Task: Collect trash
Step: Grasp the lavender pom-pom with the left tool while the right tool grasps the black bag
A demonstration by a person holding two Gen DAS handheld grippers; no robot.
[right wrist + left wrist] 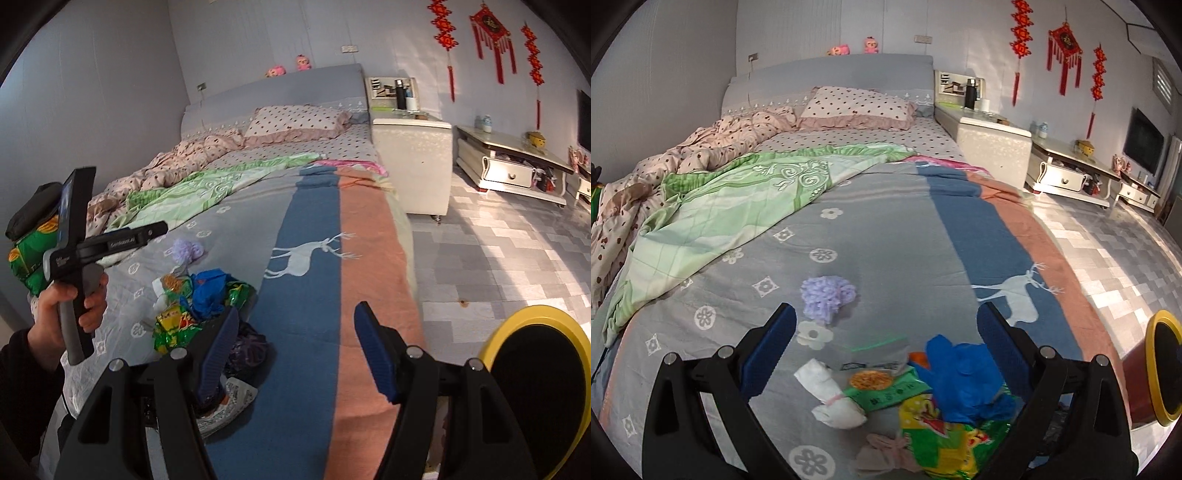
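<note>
A heap of trash lies on the grey flowered blanket [886, 229]: a blue glove [964, 373], a yellow-green snack bag [945, 439], a green wrapper [886, 391], a white tissue wad [831, 395] and a lilac fluffy ball [827, 295]. My left gripper [886, 310] hovers open just above the heap and grips nothing. In the right wrist view the same heap [199, 295] sits to the left. My right gripper [295, 310] is open over the blue and pink stripes, empty. A dark purple bag [247, 347] and a white printed wrapper [229, 402] lie by its left finger.
A yellow-rimmed black bin [517, 317] stands on the tiled floor at the bed's right side, also the bin [1152, 369] at the frame edge. A hand [62, 302] holds the other gripper's handle. Crumpled quilts [701, 206], a white cabinet [413, 162] and a low stand [513, 162] lie beyond.
</note>
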